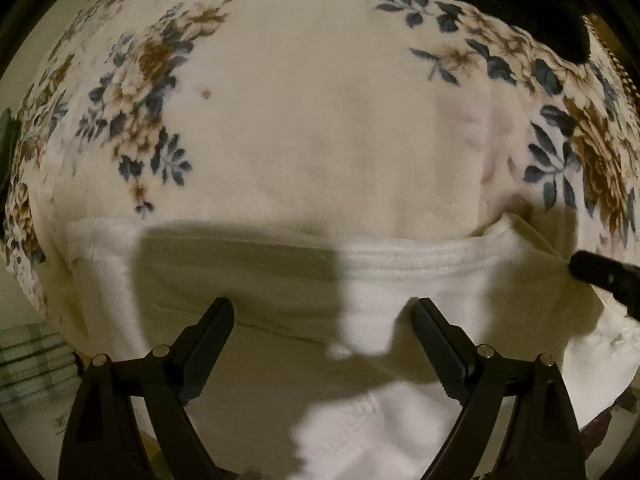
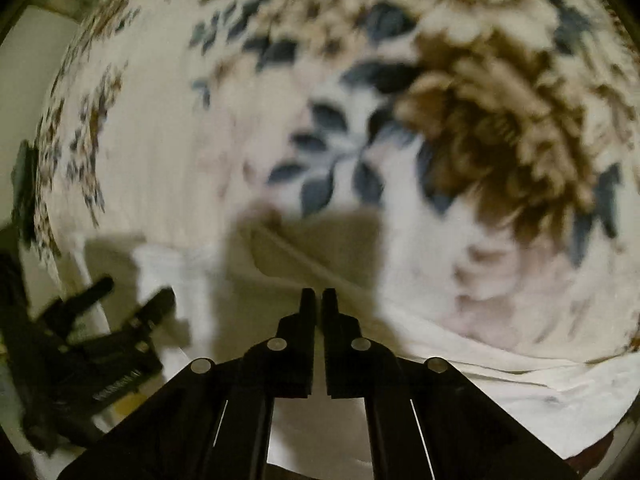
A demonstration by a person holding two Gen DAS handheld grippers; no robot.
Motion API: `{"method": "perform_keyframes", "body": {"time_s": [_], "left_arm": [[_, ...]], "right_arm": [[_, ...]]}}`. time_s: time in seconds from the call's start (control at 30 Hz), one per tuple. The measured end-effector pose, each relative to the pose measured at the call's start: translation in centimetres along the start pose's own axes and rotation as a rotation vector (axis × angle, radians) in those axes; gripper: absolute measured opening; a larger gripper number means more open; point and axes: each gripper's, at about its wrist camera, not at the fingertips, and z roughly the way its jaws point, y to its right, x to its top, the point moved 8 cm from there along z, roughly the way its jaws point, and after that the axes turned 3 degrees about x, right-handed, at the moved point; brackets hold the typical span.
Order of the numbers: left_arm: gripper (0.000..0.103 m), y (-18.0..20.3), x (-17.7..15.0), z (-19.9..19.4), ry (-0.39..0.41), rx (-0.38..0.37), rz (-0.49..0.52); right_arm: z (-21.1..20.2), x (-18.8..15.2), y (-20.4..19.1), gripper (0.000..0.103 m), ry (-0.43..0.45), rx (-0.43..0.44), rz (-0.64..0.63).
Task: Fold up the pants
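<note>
A: While the left gripper (image 1: pixel 323 312) points down over the white pants (image 1: pixel 372 280), its fingers (image 1: pixel 212 336) stand wide apart with nothing between them but the cloth below.

B: And where do the pants lie?

A: Spread flat on a cream blanket (image 1: pixel 300 120) printed with blue leaves and brown flowers. A ribbed band of the pants (image 1: pixel 420 258) runs across the left wrist view just above the fingers, and the blanket stretches away beyond it.

B: Does the left pair touch the cloth?

A: I cannot tell; the tips sit over it, and a heavy shadow falls across that part.

B: What of the right gripper (image 2: pixel 318 300)?

A: Its fingers (image 2: pixel 306 320) are pressed close together, only a thin slit between them. They sit over an edge of the white pants (image 2: pixel 500 392), near a corner that lies in shadow. Whether any cloth is pinched between the tips I cannot tell.

B: Do the two see each other?

A: Yes. From the right wrist the left gripper (image 2: pixel 132 300) appears at the lower left, blurred, jaws apart. From the left wrist a dark tip of the right gripper (image 1: pixel 600 276) pokes in at the right edge, over the pants.
</note>
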Motion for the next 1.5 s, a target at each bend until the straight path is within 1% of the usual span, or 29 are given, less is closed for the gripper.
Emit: {"method": "perform_keyframes", "body": {"time_s": [0.07,0.13,0.17,0.2,0.23,0.27,0.33,0.37,0.4,0.47,0.57,0.63,0.67,0.7,0.77,0.83,0.87,0.9,0.93,1.03,1.1,1.13,1.2,1.27,1.3,1.33,1.37,1.43,1.5], "left_arm": [[0.091,-0.1,0.0,0.5,-0.005,-0.007,-0.005],[0.091,-0.1,-0.1,0.8,-0.019,-0.037,-0.022],[0.091,-0.1,-0.2,0.8,-0.025,-0.052,-0.026],[0.091,0.1,-0.3,0.7,-0.032,-0.075,-0.025],[0.093,0.5,-0.6,0.6,-0.035,-0.094,-0.015],[0.093,0.9,-0.8,0.3,-0.036,-0.099,0.003],[0.094,1.9,-0.9,-0.6,-0.023,-0.113,0.033],[0.094,2.7,-1.1,-1.2,-0.012,-0.115,0.052],[0.094,3.4,-1.2,-1.8,-0.004,-0.117,0.068],[0.094,5.6,-1.7,-3.0,0.007,-0.137,0.101],[0.094,9.8,-2.7,-4.7,0.021,-0.175,0.125],[0.094,12.6,-3.4,-5.5,0.023,-0.202,0.134],[0.094,15.1,-4.0,-5.9,0.025,-0.221,0.146],[0.094,16.6,-4.1,-6.2,0.025,-0.228,0.156],[0.094,21.5,-5.1,-6.8,0.031,-0.240,0.205],[0.094,25.2,-5.2,-7.4,0.029,-0.240,0.246],[0.094,27.0,-5.4,-7.4,0.023,-0.238,0.271],[0.094,28.4,-5.1,-7.5,0.020,-0.239,0.288],[0.094,30.4,-5.7,-7.7,0.026,-0.237,0.318],[0.094,33.1,-6.4,-8.0,0.045,-0.218,0.372],[0.094,34.9,-6.9,-8.0,0.046,-0.205,0.396],[0.094,35.0,-6.9,-7.9,0.045,-0.202,0.400],[0.094,35.9,-7.1,-7.7,0.043,-0.185,0.407],[0.094,36.5,-7.3,-7.4,0.034,-0.171,0.404],[0.094,36.5,-7.2,-7.4,0.031,-0.162,0.405],[0.094,36.6,-7.3,-7.3,0.029,-0.157,0.406],[0.094,36.7,-7.4,-7.3,0.025,-0.151,0.408],[0.094,36.9,-7.7,-7.2,0.018,-0.144,0.414],[0.094,37.2,-8.0,-7.3,0.016,-0.135,0.422]], "right_arm": [[0.3,0.5,1.1,0.000,-0.007,-0.009,0.029],[1.5,1.0,2.0,0.000,-0.018,-0.038,0.039],[2.2,1.0,1.9,0.000,-0.046,-0.024,0.037],[2.3,0.9,2.5,0.000,-0.069,0.004,0.070],[1.4,0.9,3.2,0.004,-0.049,0.042,0.114],[0.1,0.7,3.9,0.009,-0.018,0.072,0.141],[-2.1,-0.2,5.5,0.054,0.032,0.089,0.189],[-3.8,-1.3,7.2,0.059,0.074,0.098,0.242],[-4.9,-2.6,8.7,0.060,0.094,0.103,0.286],[-7.0,-6.0,12.7,0.060,0.124,0.090,0.406],[-9.9,-11.8,19.0,0.060,0.183,0.028,0.570],[-12.1,-16.8,24.6,0.060,0.247,-0.018,0.729],[-12.8,-19.6,27.6,0.060,0.274,-0.036,0.813],[-13.0,-22.1,29.1,0.060,0.290,-0.043,0.881],[-13.5,-26.8,33.3,0.060,0.332,-0.032,1.019],[-13.7,-31.3,37.7,0.060,0.373,-0.021,1.147],[-13.5,-33.0,39.4,0.060,0.389,-0.018,1.197],[-13.4,-34.1,41.1,0.060,0.405,-0.010,1.227],[-13.2,-35.1,42.5,0.060,0.423,-0.008,1.249],[-12.6,-36.1,45.6,0.060,0.451,-0.015,1.257],[-11.7,-35.9,47.1,0.060,0.446,-0.043,1.231],[-11.3,-35.2,47.1,0.060,0.442,-0.047,1.228],[-10.0,-34.9,48.3,0.058,0.434,-0.016,1.232],[-8.9,-34.3,48.6,0.032,0.460,0.051,1.243],[-8.6,-34.2,48.6,0.011,0.469,0.072,1.251],[-8.9,-34.4,48.7,0.010,0.480,0.063,1.260],[-9.4,-34.5,48.6,0.009,0.512,0.070,1.261],[-10.9,-34.9,48.0,0.008,0.546,0.074,1.245],[-11.9,-35.4,47.2,0.008,0.565,0.129,1.238]]}}
